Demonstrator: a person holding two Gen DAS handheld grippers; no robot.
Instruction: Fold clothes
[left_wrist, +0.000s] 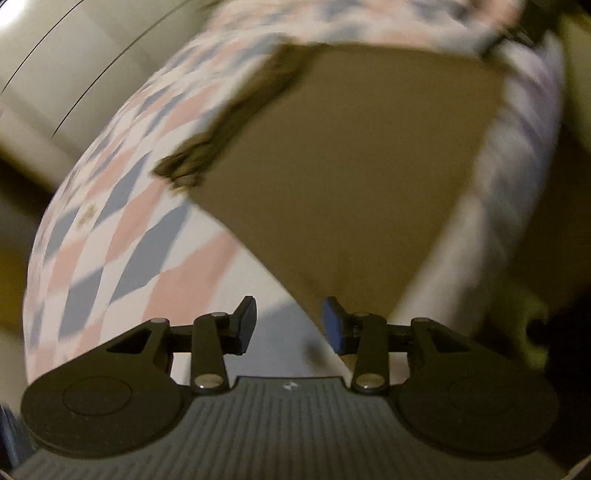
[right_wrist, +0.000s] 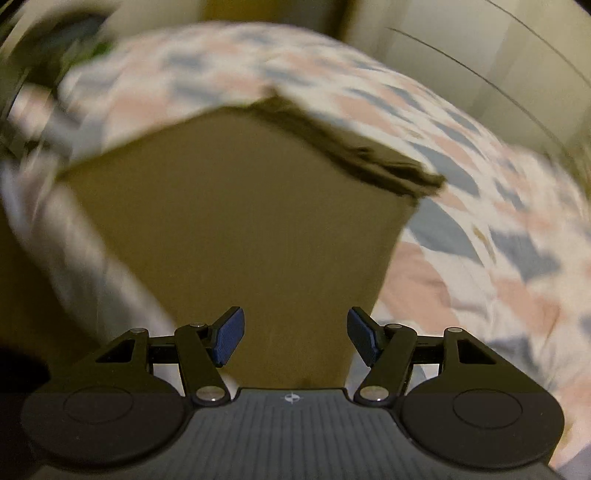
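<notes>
A khaki-brown garment lies flat on a bed with a pink, blue and white diamond-patterned cover. Its darker, thicker band runs along the far left edge. My left gripper hovers open over the garment's near corner, nothing between its blue pads. In the right wrist view the same garment fills the middle, its dark band at the upper right. My right gripper is open just above the garment's near edge, holding nothing. Both views are motion-blurred.
The patterned bed cover spreads around the garment on all sides. A pale wall with thin dark lines stands behind the bed. A dark object sits blurred at the far left corner.
</notes>
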